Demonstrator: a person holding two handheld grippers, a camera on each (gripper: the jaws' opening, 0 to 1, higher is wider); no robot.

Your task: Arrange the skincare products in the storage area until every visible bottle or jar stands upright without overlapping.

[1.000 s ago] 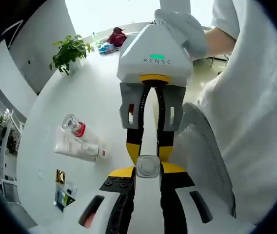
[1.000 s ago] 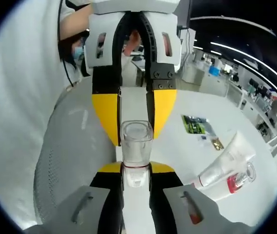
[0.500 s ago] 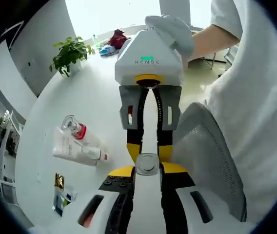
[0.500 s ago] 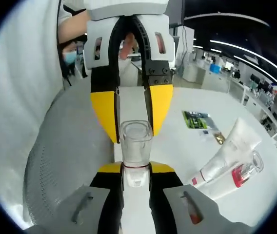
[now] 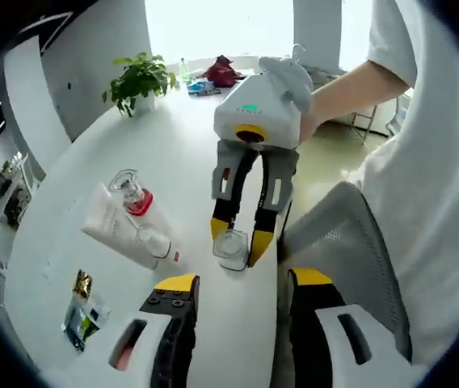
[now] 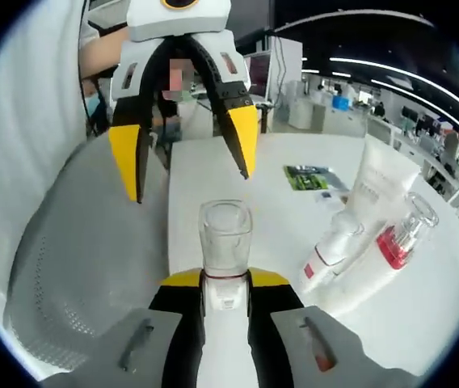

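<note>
White tabletop (image 6: 237,174) beneath a clear-capped bottle (image 6: 225,242) clamped by the right gripper (image 6: 225,283), with the left gripper (image 5: 233,311) spread wide and a tube (image 6: 359,218) lying nearby.

Bystanders on and around the white curved bench (image 5: 173,153)

A green leafy potted plant (image 5: 139,79) stands near the bench's far edge, with a dark red bundle (image 5: 223,71) and small coloured items beyond it. Flat printed sachets (image 5: 82,311) lie on the bench top, also seen as a green printed packet (image 6: 309,177). A grey mesh chair back (image 5: 351,242) sits just beside the bench edge (image 6: 76,267).
</note>
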